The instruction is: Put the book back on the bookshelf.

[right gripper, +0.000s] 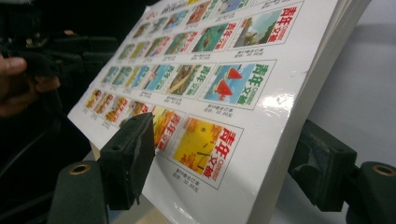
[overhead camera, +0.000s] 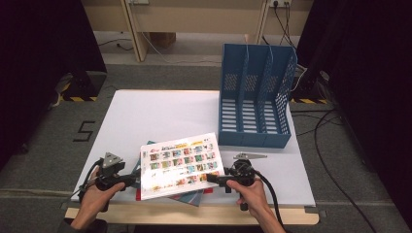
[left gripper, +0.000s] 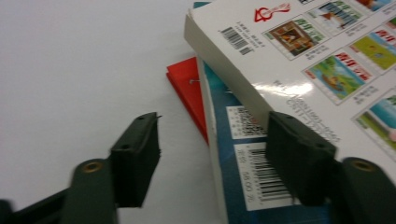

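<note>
Where the dark grey carpet (overhead camera: 43, 141) met the left edge of the white table (overhead camera: 160, 109), a black figure five was seen marked on the floor, and black drapes closed off the room at the sides. At the near left of the table the left gripper (overhead camera: 132, 180) was held in the left hand (overhead camera: 94, 199); from its own camera the left gripper (left gripper: 212, 154) was seen with jaws parted and pressing on nothing, one over bare tabletop, the other over the teal book (left gripper: 224, 186) beside the corner of the white-covered book (left gripper: 299, 60). That white-covered book (overhead camera: 180, 164), printed with rows of small colour pictures, was raised at a tilt at the near middle of the table, above a teal book and a red book (left gripper: 187, 91) left lying flat. Its right edge was pinched between the jaws of the right gripper (overhead camera: 214, 178), one pad on the printed cover (right gripper: 219, 88), the other behind the page block, in the right hand (overhead camera: 250, 191). Farther right and back, a blue three-slot file rack (overhead camera: 255, 97) was stood on the table. Behind it, pale wooden furniture legs and trailing cables were visible.
</note>
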